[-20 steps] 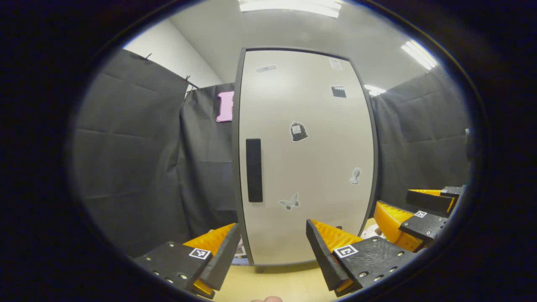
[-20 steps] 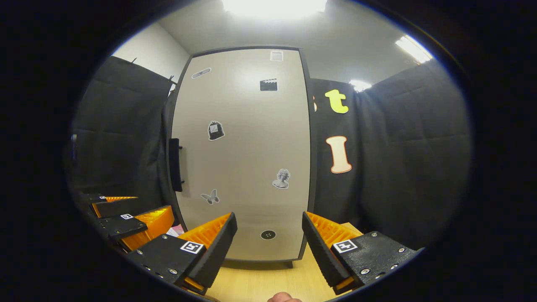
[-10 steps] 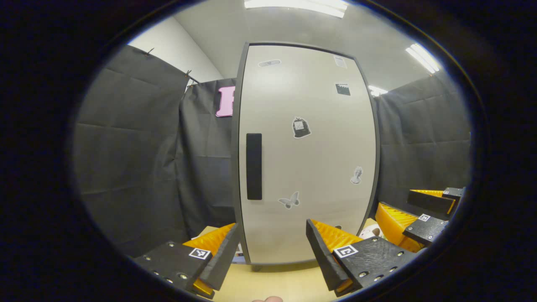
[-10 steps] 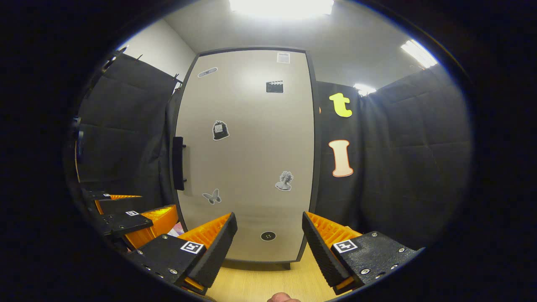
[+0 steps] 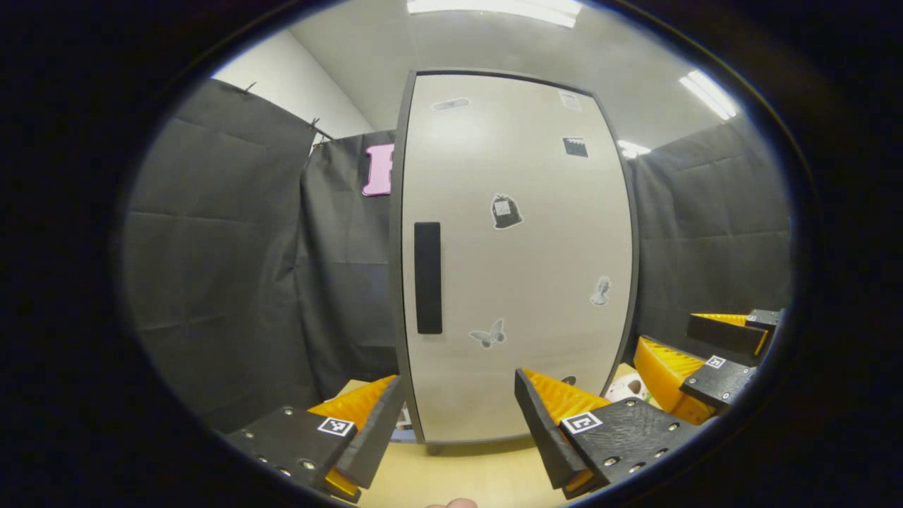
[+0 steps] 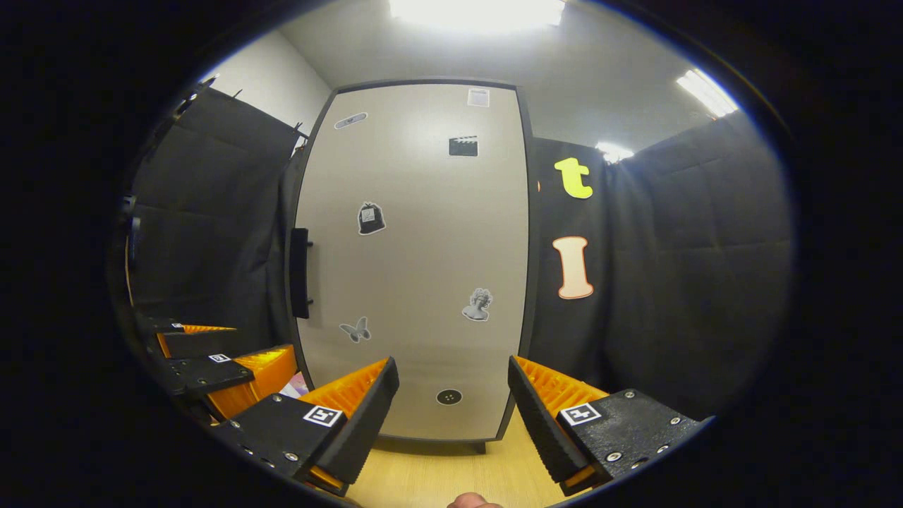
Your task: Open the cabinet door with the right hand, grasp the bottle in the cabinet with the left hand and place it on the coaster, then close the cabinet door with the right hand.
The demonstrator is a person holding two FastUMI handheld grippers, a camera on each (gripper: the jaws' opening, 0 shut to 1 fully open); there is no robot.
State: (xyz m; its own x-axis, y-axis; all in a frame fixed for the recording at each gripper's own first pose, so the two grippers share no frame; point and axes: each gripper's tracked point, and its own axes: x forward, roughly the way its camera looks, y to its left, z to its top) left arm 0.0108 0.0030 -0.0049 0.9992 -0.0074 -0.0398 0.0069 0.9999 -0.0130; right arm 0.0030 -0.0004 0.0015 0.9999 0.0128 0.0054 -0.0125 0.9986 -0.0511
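Observation:
The tall beige cabinet door (image 5: 522,268) is shut and hides the inside. Its black vertical handle (image 5: 427,277) is on the door's left edge, and in the right gripper view the handle (image 6: 300,273) shows edge-on. My left gripper (image 5: 458,430) is open in front of the door's lower part, short of touching it. My right gripper (image 6: 451,416) is also open, facing the door's lower middle (image 6: 416,282). Each view catches the other gripper at its side: the right gripper (image 5: 705,353) and the left gripper (image 6: 211,367).
The cabinet stands on a light wooden tabletop (image 5: 458,480). A pale round patterned thing (image 5: 624,388) lies by the cabinet's right foot, partly hidden. Black cloth walls close in both sides. Several stickers dot the door.
Both views have shifted only slightly; the cabinet sits a little higher and larger in frame. Both grippers stay open, and the door stays shut.

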